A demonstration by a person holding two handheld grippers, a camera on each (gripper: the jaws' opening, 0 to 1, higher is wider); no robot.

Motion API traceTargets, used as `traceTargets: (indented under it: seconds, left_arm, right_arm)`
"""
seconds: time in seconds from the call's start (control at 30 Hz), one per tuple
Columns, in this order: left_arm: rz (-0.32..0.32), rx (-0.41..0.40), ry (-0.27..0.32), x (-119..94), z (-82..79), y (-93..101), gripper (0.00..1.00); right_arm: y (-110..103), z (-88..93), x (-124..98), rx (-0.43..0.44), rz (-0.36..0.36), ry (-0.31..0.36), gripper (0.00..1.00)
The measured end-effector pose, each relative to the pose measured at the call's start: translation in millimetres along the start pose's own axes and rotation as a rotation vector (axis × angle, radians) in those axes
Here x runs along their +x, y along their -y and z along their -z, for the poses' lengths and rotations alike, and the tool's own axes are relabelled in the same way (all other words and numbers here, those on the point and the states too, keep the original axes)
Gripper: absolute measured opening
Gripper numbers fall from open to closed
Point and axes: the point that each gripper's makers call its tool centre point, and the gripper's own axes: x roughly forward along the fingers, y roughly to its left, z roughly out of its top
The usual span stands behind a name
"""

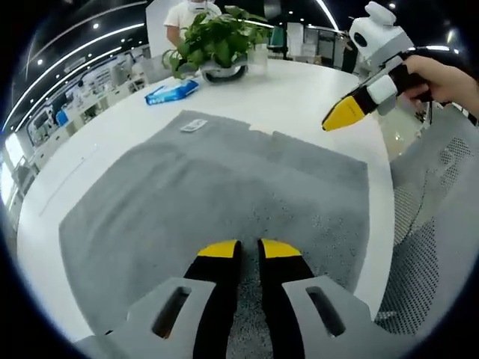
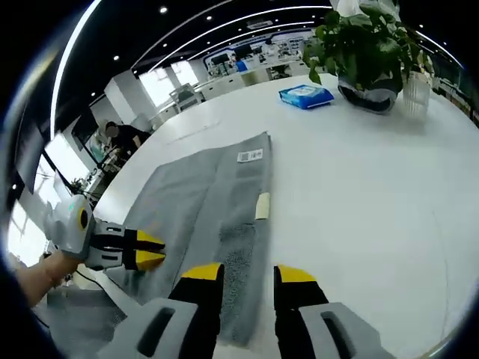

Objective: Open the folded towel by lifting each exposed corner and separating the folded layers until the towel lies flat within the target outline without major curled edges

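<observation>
— Lying spread on the white worktop [image 1: 314, 97] is the grey towel [image 1: 217, 194], label [image 1: 193, 126] at its far edge.
— How are the grippers held?
— The left hand-held gripper [image 1: 249, 249] is held over the towel, jaws narrowly parted, nothing gripped. The right hand-held gripper [image 2: 248, 274] is parted wider, empty, above the towel's edge.

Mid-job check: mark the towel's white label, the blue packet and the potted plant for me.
white label [image 2: 250, 155], right gripper view, middle of the tag at the towel's far edge
blue packet [image 1: 171, 92], left gripper view, middle of its top face
potted plant [image 2: 358, 37], right gripper view, on the leaves above the pot
</observation>
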Motion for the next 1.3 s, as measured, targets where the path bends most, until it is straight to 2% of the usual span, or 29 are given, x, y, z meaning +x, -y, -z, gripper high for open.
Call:
traceTargets:
  seconds: [0.33,0.5,0.63,0.73,0.8,0.87,0.97,1.0,1.07,1.17,1.3]
  left_arm:
    - [0.037,0.048,-0.016,-6.6,5.5,37.3,0.09]
    - [0.047,0.064,-0.025,-8.6,6.6,46.8,0.09]
    - [0.048,0.028,-0.021,-8.7,7.2,47.4,0.10]
    - [0.070,-0.068,0.004,-9.4,7.3,45.3,0.10]
    - [0.073,-0.074,0.007,-9.9,8.0,43.3,0.10]
    - [0.076,-0.072,0.011,-10.0,7.7,44.7,0.10]
    - [0.082,-0.102,0.020,-10.2,7.3,43.4,0.10]
    - [0.088,-0.135,0.026,-10.8,7.2,42.4,0.10]
    - [0.094,-0.195,0.026,-13.1,7.3,39.8,0.10]
    - [0.087,-0.201,0.032,-17.8,6.2,33.5,0.11]
    - [0.076,-0.310,0.105,-25.9,-8.0,19.9,0.12]
  right_arm:
    - [13.0,-10.6,10.8,-0.064,0.047,0.005,0.21]
    - [26.6,-11.4,18.9,-0.089,0.073,-0.024,0.14]
    - [31.9,-4.8,27.5,-0.113,0.083,-0.064,0.10]
    - [27.7,-4.8,30.4,-0.087,0.065,-0.063,0.11]
    - [25.5,-4.2,32.3,-0.074,0.055,-0.069,0.11]
    - [23.6,-2.3,35.0,-0.081,0.051,-0.082,0.06]
    - [22.8,-2.4,34.8,-0.098,0.056,-0.082,0.04]
    - [22.2,-3.6,33.5,-0.101,0.055,-0.078,0.04]
    - [21.2,-7.3,30.0,-0.115,0.062,-0.064,0.03]
    - [13.3,-18.7,23.0,-0.145,0.066,-0.014,0.02]
    - [-17.5,-37.7,14.2,-0.220,0.025,0.075,0.00]
